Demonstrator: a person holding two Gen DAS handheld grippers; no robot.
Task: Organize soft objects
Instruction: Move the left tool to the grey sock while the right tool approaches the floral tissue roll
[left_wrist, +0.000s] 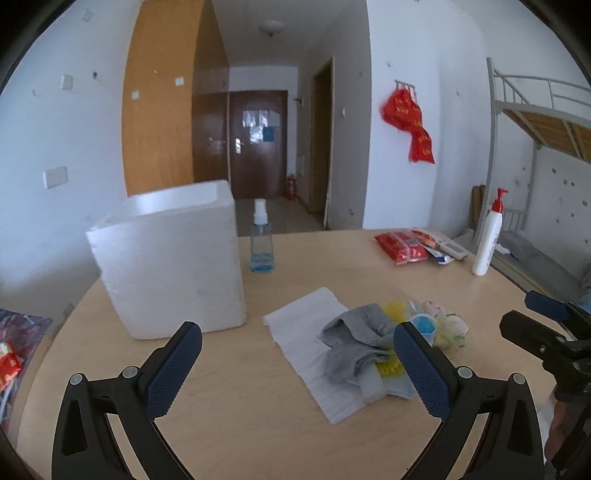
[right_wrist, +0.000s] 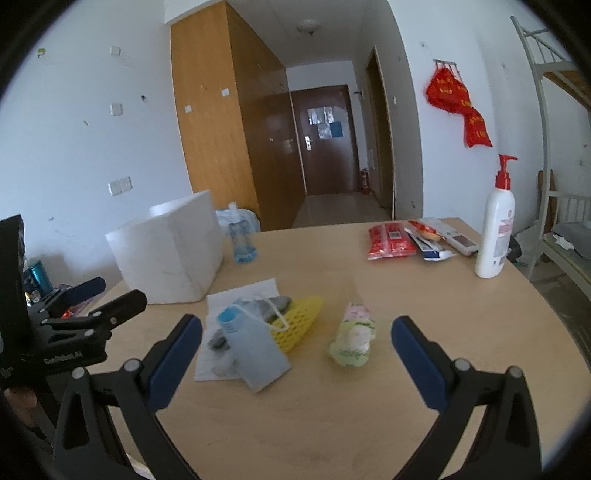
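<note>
A pile of soft things lies on the wooden table: a grey sock on a white paper towel, a yellow mesh piece, a pale blue face mask and a small green-white wrapped packet. A white foam box stands at the left. My left gripper is open, near the sock, holding nothing. My right gripper is open and empty, just before the mask and packet. Each gripper shows at the edge of the other's view.
A clear spray bottle with blue liquid stands beside the box. Red snack packs, other packets and a white pump bottle sit at the far right of the table. A bunk bed stands to the right.
</note>
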